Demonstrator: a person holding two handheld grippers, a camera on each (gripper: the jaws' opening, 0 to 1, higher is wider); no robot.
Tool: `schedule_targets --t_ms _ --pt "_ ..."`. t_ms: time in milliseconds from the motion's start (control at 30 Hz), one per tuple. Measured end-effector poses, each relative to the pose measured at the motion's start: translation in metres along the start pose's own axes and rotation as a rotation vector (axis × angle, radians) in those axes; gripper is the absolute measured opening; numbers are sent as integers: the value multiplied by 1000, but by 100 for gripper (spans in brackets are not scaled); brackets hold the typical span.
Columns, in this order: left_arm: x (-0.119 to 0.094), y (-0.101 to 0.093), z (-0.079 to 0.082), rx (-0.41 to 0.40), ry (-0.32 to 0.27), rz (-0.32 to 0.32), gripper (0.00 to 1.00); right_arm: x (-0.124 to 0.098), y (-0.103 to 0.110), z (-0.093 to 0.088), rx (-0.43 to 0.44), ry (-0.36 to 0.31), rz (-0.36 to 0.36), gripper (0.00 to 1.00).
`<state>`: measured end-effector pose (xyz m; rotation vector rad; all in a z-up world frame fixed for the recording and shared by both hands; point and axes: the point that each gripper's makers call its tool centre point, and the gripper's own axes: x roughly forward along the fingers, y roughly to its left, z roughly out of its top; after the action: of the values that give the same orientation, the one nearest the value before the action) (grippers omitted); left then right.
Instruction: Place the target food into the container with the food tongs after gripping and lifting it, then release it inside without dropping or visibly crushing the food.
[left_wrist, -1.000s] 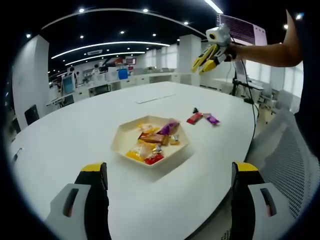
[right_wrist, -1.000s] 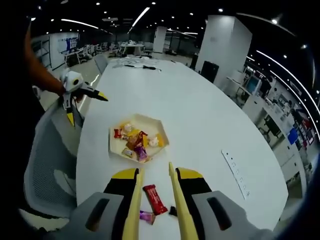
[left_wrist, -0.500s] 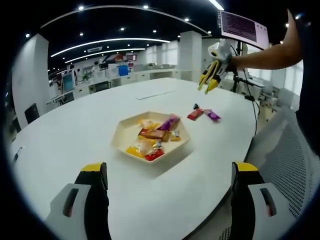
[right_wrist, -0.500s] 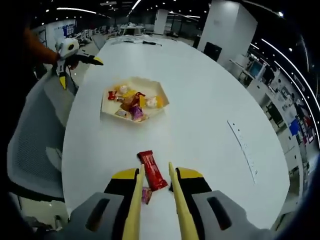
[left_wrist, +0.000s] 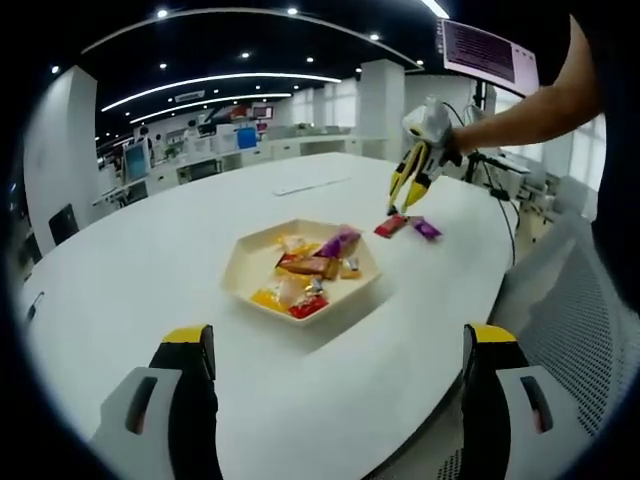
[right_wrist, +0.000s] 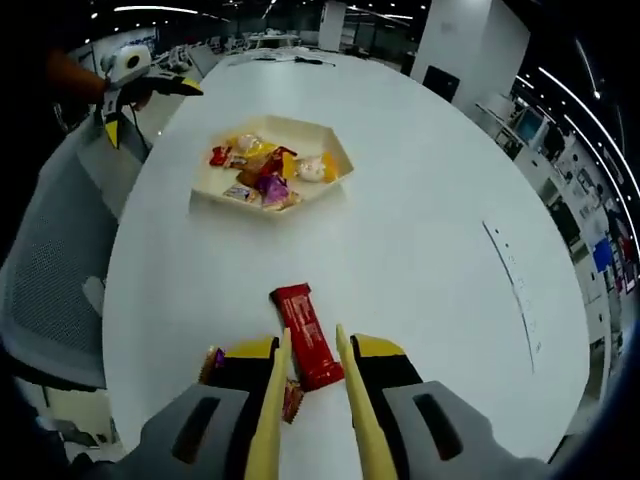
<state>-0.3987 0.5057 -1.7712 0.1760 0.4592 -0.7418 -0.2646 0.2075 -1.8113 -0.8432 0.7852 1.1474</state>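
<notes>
A red snack bar (right_wrist: 305, 335) lies on the white table (right_wrist: 420, 260), its near end between the two yellow blades of the food tongs (right_wrist: 350, 420). My right gripper (right_wrist: 315, 350) is shut on those tongs, whose blades stand a little apart. In the left gripper view the right gripper (left_wrist: 420, 150) reaches down with the tong tips just above the red bar (left_wrist: 390, 227). The cream hexagonal tray (left_wrist: 245, 262) holds several wrapped sweets. My left gripper (left_wrist: 340, 340) hangs open over the table's near edge, holding nothing.
A purple sweet (left_wrist: 426, 232) lies next to the red bar. Another small wrapped sweet (right_wrist: 292, 400) sits under the tongs. A grey mesh chair (right_wrist: 50, 290) stands at the table's side. A person's arm (left_wrist: 530, 100) holds the right gripper. The tray (right_wrist: 335, 150) lies farther along the table.
The right gripper has come down and forward, so the tong blades now straddle the red bar's near end. The left gripper has stayed in place.
</notes>
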Motion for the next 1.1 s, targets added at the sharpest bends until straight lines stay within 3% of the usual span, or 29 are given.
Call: schedule_targets --t_ms 367,600,1100 --pt "0 1 -1 -6 6 3 99 22 8 -12 -143 75 51 26" --pt "0 1 -2 -10 8 3 99 23 5 -12 -50 81 39 27" --pt "0 1 -2 -11 5 0 99 26 7 -11 -78 93 80 26"
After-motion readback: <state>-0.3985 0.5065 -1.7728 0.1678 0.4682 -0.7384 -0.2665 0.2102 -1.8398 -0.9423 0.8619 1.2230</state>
